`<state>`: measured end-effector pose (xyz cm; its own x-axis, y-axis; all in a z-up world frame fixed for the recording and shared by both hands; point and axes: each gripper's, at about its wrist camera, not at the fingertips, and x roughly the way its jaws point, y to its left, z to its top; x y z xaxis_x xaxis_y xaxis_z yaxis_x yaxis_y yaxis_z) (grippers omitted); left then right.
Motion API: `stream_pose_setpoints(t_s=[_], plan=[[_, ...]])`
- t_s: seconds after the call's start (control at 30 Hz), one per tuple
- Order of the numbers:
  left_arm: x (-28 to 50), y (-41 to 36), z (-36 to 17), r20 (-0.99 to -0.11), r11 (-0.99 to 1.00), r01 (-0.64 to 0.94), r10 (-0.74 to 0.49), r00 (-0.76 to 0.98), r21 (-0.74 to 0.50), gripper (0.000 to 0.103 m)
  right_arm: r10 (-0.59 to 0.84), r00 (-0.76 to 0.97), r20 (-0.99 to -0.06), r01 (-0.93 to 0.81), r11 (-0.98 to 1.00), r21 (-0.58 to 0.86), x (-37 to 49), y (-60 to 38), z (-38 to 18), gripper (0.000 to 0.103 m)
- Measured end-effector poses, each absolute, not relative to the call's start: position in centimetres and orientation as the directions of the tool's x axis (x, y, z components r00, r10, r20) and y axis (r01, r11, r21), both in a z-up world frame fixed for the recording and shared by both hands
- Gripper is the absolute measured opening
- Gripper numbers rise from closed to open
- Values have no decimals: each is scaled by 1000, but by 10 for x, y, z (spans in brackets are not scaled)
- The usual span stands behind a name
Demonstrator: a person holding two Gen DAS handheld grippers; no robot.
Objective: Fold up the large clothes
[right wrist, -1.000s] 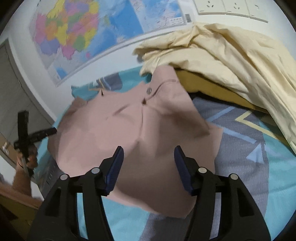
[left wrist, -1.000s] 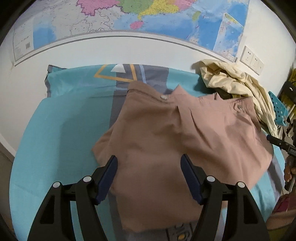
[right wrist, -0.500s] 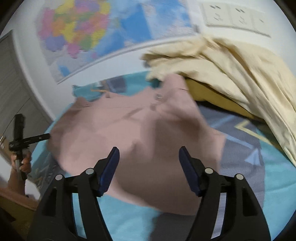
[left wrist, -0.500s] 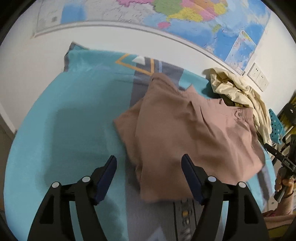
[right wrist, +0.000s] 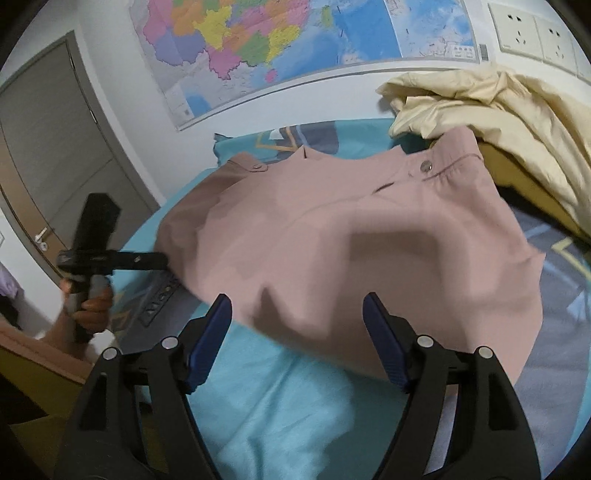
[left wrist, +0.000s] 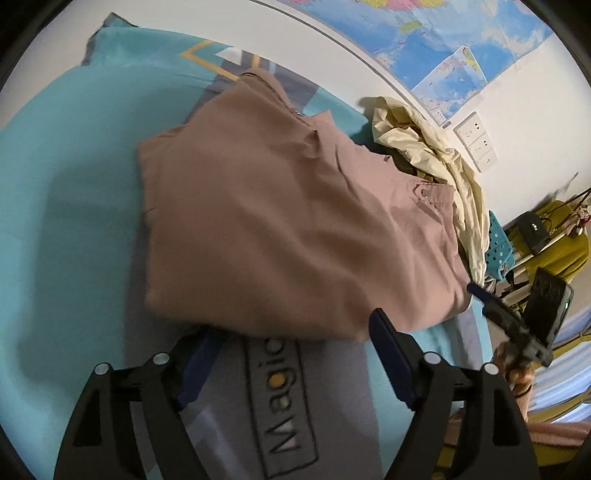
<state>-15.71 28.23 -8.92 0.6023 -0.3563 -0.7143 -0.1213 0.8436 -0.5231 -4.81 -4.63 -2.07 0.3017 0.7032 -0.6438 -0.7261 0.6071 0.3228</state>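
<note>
A dusty-pink garment (left wrist: 295,229) with snap buttons lies folded on the teal and grey bed cover (left wrist: 66,236); it also shows in the right wrist view (right wrist: 369,251). My left gripper (left wrist: 291,354) is open and empty, just off the garment's near edge, over the grey printed panel. My right gripper (right wrist: 297,332) is open and empty, at the garment's near edge on the opposite side. Each gripper shows in the other's view: the right one (left wrist: 517,325) at the garment's right corner, the left one (right wrist: 110,258) by its left edge.
A crumpled cream garment (right wrist: 498,107) lies piled on a mustard one at the back by the wall. A map (right wrist: 295,40) and wall sockets (right wrist: 535,29) hang above. A door (right wrist: 48,155) stands on the left. Clutter and a yellow chair (left wrist: 554,236) sit beyond the bed's right end.
Both grippers have pulled back from over the pink garment to its near edges. The left gripper has moved towards me and now hovers over the grey printed panel. The garment lies flatter.
</note>
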Motion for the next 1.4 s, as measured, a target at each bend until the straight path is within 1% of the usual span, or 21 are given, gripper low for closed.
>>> stream_pose_setpoints(t_s=[0.07, 0.23, 0.33, 0.53, 0.6, 0.63, 0.7, 0.73, 0.77, 0.83, 0.97, 1.0, 1.07, 1.17, 1.4], plan=[[-151, 281, -90, -701, 832, -121, -367, 611, -541, 85, 711, 289, -641, -713, 607, 352, -51, -53, -22, 72], [-137, 279, -90, -688, 825, -128, -361, 630, -550, 88, 724, 277, -631, -661, 620, 422, -55, -78, -29, 73], [-131, 275, -89, -697, 840, -137, -333, 636, -526, 88, 738, 264, -621, -618, 623, 480, -55, -93, -35, 73], [-126, 269, -88, -714, 863, -155, -282, 640, -480, 88, 731, 269, -627, -520, 658, 545, -54, -122, -51, 75], [-126, 270, -89, -712, 858, -168, -277, 645, -486, 88, 719, 279, -636, -475, 679, 560, -51, -129, -58, 80], [-125, 270, -88, -713, 856, -176, -272, 646, -486, 87, 711, 286, -643, -438, 693, 572, -47, -133, -63, 81], [-122, 271, -87, -731, 862, -205, -242, 638, -464, 80, 716, 293, -634, -392, 694, 604, -44, -143, -70, 79], [-121, 271, -86, -743, 866, -220, -224, 631, -448, 73, 723, 296, -624, -382, 689, 616, -43, -145, -70, 79], [-119, 273, -86, -750, 867, -231, -215, 625, -441, 69, 718, 308, -624, -368, 695, 618, -40, -147, -70, 79], [-117, 278, -87, -750, 858, -245, -216, 625, -451, 66, 697, 336, -633, -349, 716, 604, -38, -149, -69, 80], [-111, 284, -87, -748, 842, -264, -221, 626, -470, 65, 686, 358, -633, -323, 728, 606, -34, -146, -70, 82], [-110, 283, -87, -750, 845, -266, -214, 626, -463, 65, 681, 364, -635, -321, 732, 601, -33, -144, -70, 82], [-106, 280, -87, -754, 857, -263, -197, 626, -442, 69, 674, 382, -633, -314, 739, 597, -32, -142, -70, 82], [-103, 274, -86, -762, 872, -265, -170, 625, -412, 71, 678, 407, -612, -293, 732, 615, -29, -142, -72, 83], [-102, 266, -87, -776, 893, -272, -124, 618, -360, 72, 676, 436, -594, -268, 728, 631, -29, -144, -73, 83]])
